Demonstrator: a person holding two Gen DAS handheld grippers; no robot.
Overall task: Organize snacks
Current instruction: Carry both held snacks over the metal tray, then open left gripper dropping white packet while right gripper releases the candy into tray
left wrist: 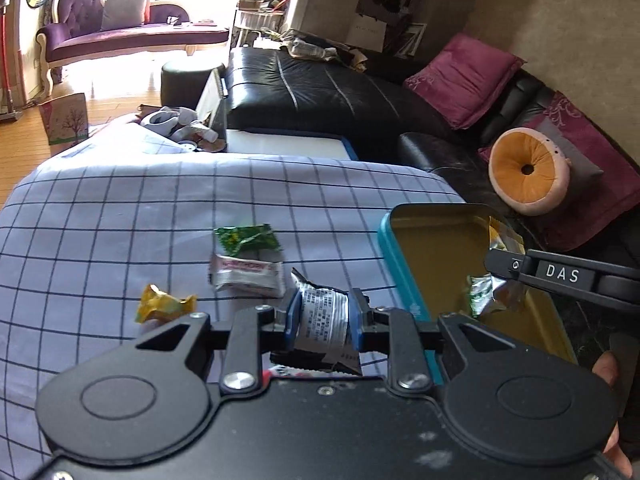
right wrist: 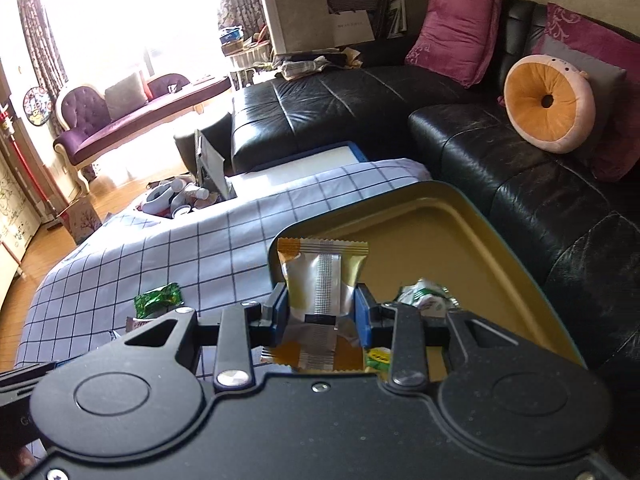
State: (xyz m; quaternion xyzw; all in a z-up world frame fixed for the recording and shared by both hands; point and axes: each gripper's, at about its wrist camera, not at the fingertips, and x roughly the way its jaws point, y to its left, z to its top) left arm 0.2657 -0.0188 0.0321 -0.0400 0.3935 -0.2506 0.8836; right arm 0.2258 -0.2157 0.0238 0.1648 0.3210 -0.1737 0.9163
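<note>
My left hand-held gripper (left wrist: pixel 323 314) clamps a white printed packet (left wrist: pixel 323 316); my right hand-held gripper (right wrist: pixel 321 307) clamps an orange-and-silver packet (right wrist: pixel 320 280) above the tin (right wrist: pixel 500 248).

A smooth gold metal sheen is shown inside the tin (right wrist: pixel 460 240). Crinkled glossy foil is seen on the orange-and-silver snack packet (right wrist: pixel 320 276) (clamped between blue pads). The checked cloth (left wrist: pixel 120 220) looks matt; the sofa (right wrist: pixel 520 160) leather is worn and shiny.
</note>
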